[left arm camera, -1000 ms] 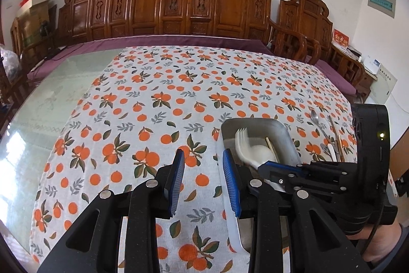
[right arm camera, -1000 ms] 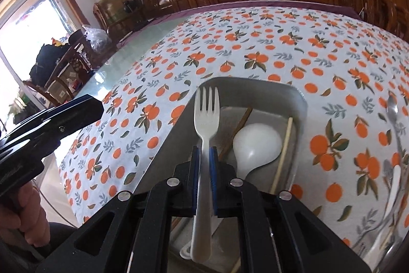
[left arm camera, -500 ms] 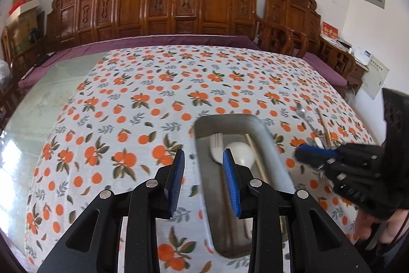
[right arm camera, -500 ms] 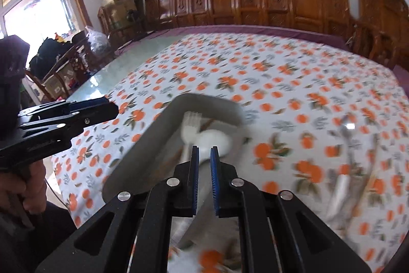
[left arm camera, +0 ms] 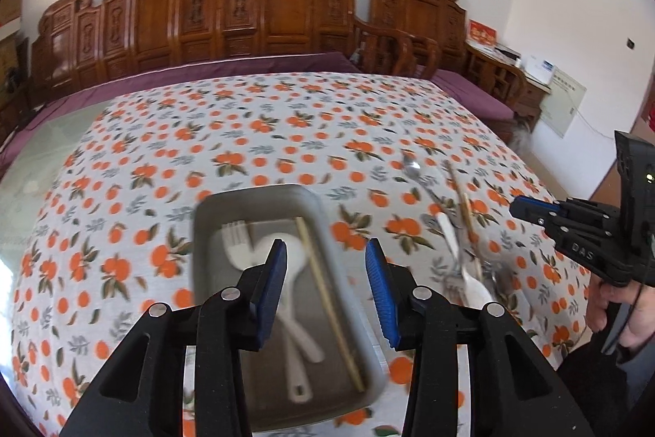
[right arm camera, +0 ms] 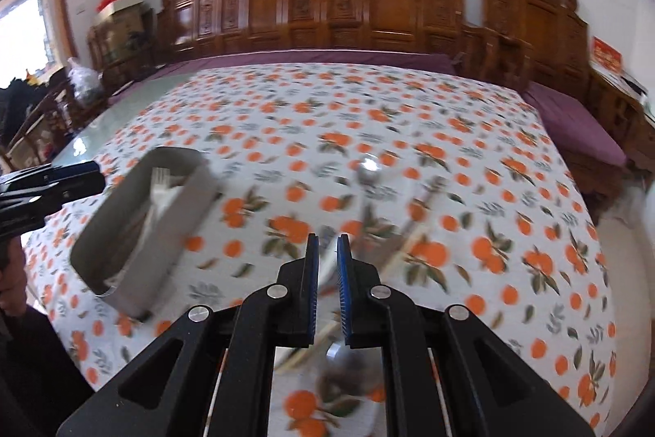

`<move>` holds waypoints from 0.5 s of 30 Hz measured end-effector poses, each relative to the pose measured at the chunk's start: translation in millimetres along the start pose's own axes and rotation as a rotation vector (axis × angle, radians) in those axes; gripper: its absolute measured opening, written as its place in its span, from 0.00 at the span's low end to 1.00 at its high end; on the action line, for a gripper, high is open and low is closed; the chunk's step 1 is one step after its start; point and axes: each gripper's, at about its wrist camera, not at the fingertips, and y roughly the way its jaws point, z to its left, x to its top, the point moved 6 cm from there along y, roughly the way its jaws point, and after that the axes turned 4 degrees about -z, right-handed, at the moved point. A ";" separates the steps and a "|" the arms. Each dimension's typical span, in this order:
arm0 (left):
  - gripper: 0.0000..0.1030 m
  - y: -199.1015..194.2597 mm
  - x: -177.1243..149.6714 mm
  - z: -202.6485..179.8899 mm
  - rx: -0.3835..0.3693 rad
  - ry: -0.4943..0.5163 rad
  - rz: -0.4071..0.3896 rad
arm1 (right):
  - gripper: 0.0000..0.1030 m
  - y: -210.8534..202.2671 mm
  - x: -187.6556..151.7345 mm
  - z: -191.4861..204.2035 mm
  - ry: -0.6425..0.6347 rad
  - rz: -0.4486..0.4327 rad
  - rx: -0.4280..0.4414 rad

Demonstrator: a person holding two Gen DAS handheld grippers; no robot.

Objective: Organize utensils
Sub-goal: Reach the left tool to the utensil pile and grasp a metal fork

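A grey metal tray (left arm camera: 262, 196) lies on the orange-print tablecloth and holds a white plastic fork (left arm camera: 236, 238), a white spoon (left arm camera: 295, 252) and a wooden chopstick (left arm camera: 327, 297). My left gripper (left arm camera: 325, 246) hovers over the tray's right side, its jaws opening with nothing pressed between them. To the right, a metal spoon (left arm camera: 412, 166), chopsticks (left arm camera: 462, 207) and other loose utensils (right arm camera: 393, 236) lie blurred on the cloth. My right gripper (right arm camera: 327, 240) hangs just before that pile, shut to a thin slit with nothing in it. The tray (right arm camera: 123, 273) is at its left.
Carved wooden chairs (left arm camera: 286, 7) line the table's far edge. A purple cloth (right arm camera: 573, 117) and bare glass (left arm camera: 37, 158) border the printed tablecloth. A hand (left arm camera: 630, 318) grips the right tool at the table's right edge; the left gripper (right arm camera: 92, 173) shows at far left.
The right gripper let go of the white fork, now lying in the tray, and swung right to the loose utensils. The left gripper shifted right over the tray and its jaws widened.
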 end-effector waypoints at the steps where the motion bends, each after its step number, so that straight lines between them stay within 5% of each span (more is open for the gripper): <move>1: 0.37 1.7 -0.7 -4.3 -0.004 0.005 0.003 | 0.12 1.1 -4.2 -4.8 0.017 0.001 -0.005; 4: 0.37 9.4 -5.4 -22.7 -0.020 0.038 0.018 | 0.20 6.0 -16.0 -19.3 0.051 0.009 -0.024; 15: 0.37 33.6 -17.7 -71.3 -0.091 0.105 0.084 | 0.21 23.7 -36.7 -36.5 0.072 0.050 -0.035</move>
